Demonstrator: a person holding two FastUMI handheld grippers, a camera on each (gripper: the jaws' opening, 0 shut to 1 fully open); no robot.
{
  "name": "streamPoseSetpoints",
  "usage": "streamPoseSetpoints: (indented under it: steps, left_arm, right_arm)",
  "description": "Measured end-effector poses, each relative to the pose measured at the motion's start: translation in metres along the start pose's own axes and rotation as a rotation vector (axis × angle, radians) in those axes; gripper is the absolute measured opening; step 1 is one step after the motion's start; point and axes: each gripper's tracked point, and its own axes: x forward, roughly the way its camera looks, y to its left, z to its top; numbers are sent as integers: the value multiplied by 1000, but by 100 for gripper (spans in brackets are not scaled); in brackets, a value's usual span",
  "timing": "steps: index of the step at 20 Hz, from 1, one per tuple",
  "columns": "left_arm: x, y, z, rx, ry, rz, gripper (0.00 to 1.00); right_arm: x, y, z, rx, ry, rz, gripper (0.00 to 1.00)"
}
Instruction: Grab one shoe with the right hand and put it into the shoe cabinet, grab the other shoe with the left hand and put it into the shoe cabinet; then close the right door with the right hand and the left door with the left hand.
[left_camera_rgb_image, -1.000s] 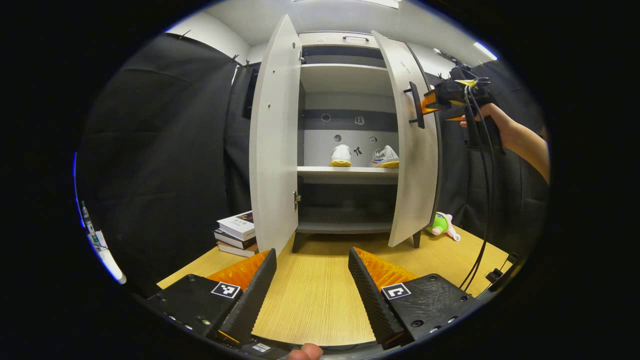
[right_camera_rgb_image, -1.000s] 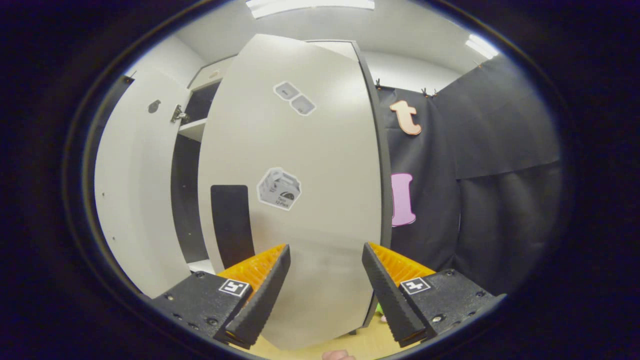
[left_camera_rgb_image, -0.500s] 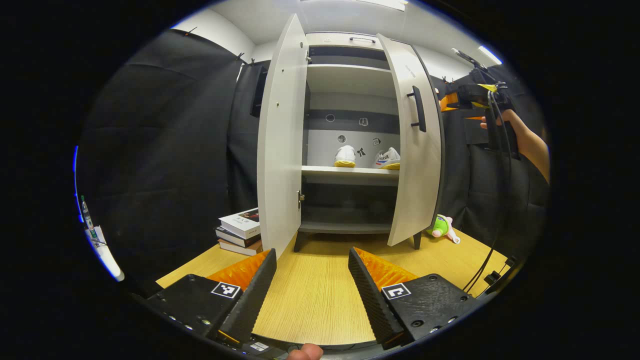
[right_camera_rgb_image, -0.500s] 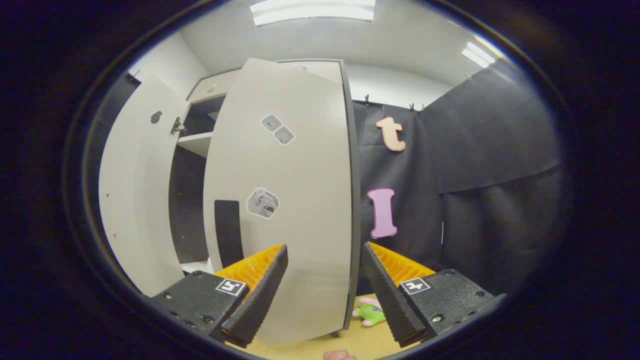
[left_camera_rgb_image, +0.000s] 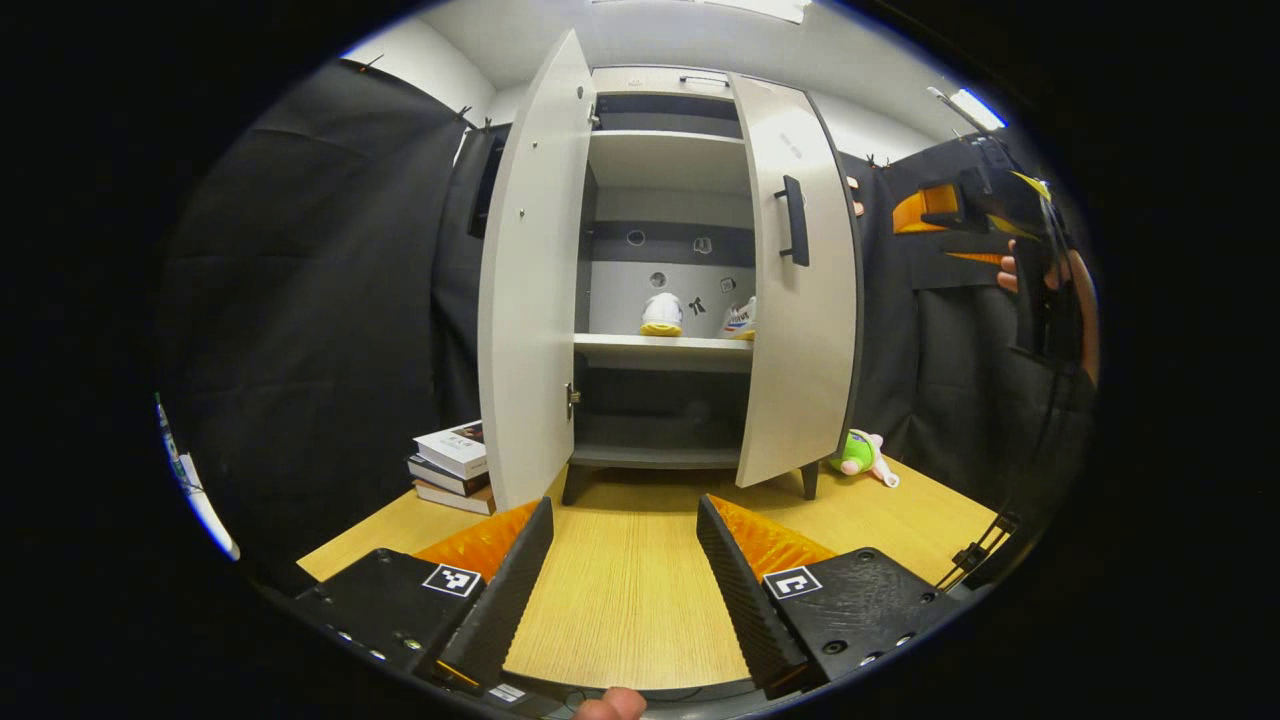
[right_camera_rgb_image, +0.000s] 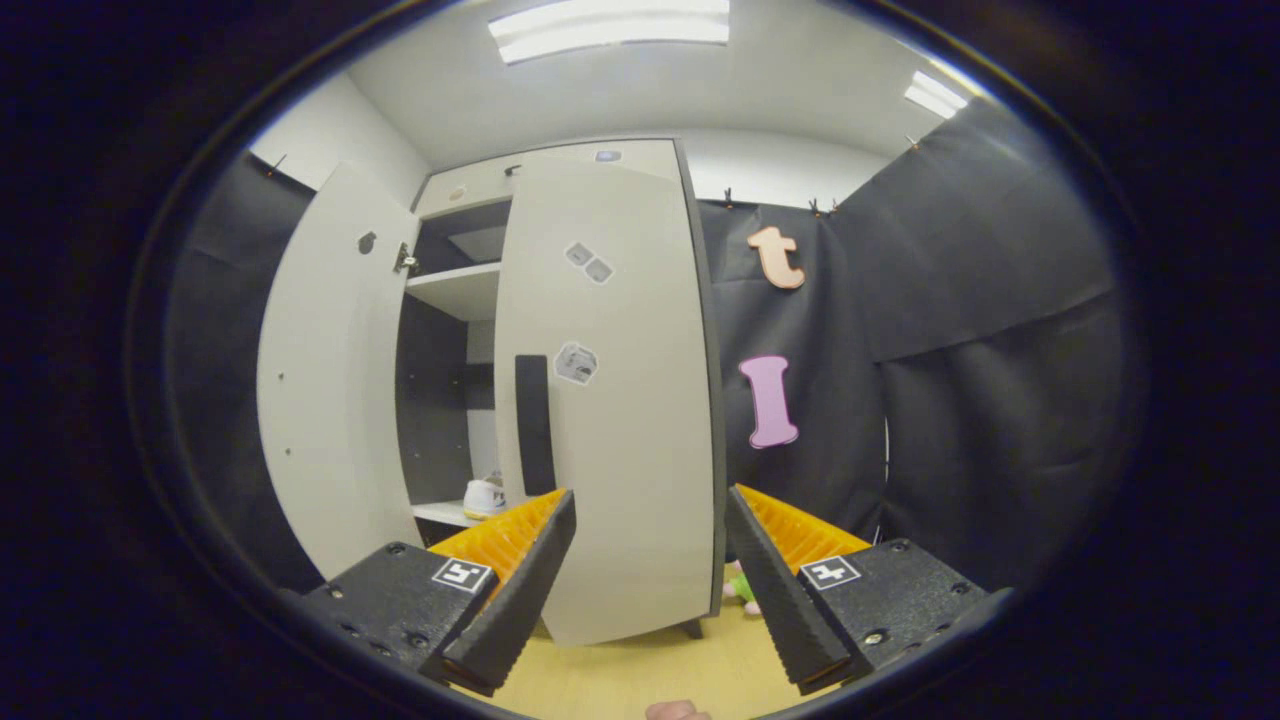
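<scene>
The left gripper (left_camera_rgb_image: 625, 560) gapes empty over the worktop (left_camera_rgb_image: 620, 590). At 12 o'clock, both shoes (left_camera_rgb_image: 661, 314) sit on the shoe cabinet (left_camera_rgb_image: 668, 150) shelf. The right gripper (right_camera_rgb_image: 648, 560), also wide and empty, faces the part-closed right door (right_camera_rgb_image: 620, 420).

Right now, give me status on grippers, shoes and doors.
Left gripper and right gripper open, empty. Both shoes on middle shelf. Right door part closed, left door wide open. Nothing blocking.

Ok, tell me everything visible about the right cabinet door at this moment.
The right door is a pale grey, matte panel with a dark edge, a black vertical bar handle and small stickers on its front. It hangs upright on the shoe cabinet, partly swung in but ajar. Nothing touches it; the right gripper is open, apart from it.
</scene>
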Motion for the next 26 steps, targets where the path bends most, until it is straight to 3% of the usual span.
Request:
streamPoseSetpoints:
  steps: [8, 14, 17, 19, 22, 26]
  left_arm:
    - [-2, -20, 5, 15, -2, -43, 87]
    - [-8, -35, 6, 21, -1, -80, 87]
    - [-10, -39, 12, 25, -8, -90, 87]
    - [-12, -40, 20, 19, -13, -96, 87]
    - [-15, -42, 54, -8, -88, -129, 87]
    - [-15, -14, 101, 5, -164, -66, 88]
  right_arm:
    - [-70, -4, -100, -107, 79, -47, 97]
    - [-104, -6, -151, -110, 161, -29, 97]
    - [-107, -10, -162, -115, 184, -34, 94]
    - [-107, -11, -163, -112, 197, -29, 98]
    - [-104, -15, -159, -102, 188, -37, 98]
    - [-101, -19, -157, -74, 187, -39, 98]
